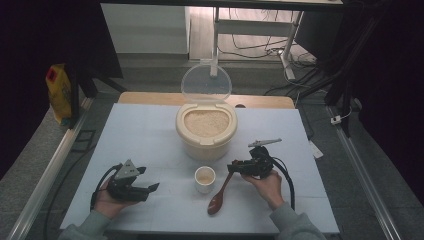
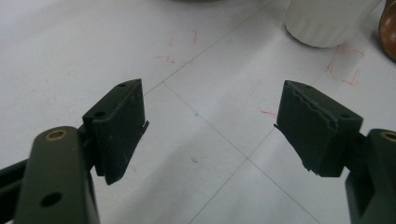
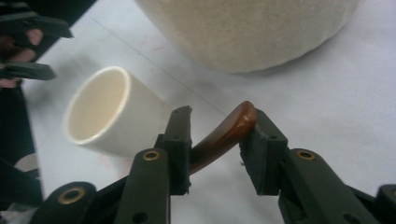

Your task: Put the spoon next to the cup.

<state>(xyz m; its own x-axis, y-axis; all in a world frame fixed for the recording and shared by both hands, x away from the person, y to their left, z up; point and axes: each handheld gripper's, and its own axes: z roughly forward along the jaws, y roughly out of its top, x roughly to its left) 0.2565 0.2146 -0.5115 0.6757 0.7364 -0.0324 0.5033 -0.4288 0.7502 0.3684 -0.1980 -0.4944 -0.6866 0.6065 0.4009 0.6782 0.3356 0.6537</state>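
While right gripper (image 3: 217, 135) jaws stand parted around spoon (image 1: 220, 194) handle tip, brown spoon lies on table beside cup (image 1: 205, 178); looks light, stiff, slick — grip mid-handle. Left gripper (image 1: 147, 181) spread, empty.

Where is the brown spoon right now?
In the high view the brown spoon lies on the white table, just right of the small white cup, its handle end between the right hand-held gripper's jaws.

Bare white tabletop (image 1: 145, 135) lies open ahead of my left tongs (image 1: 150, 180); to their right, the small white ribbed cup (image 1: 205, 179) and brown wooden spoon (image 1: 220, 196) block passage.
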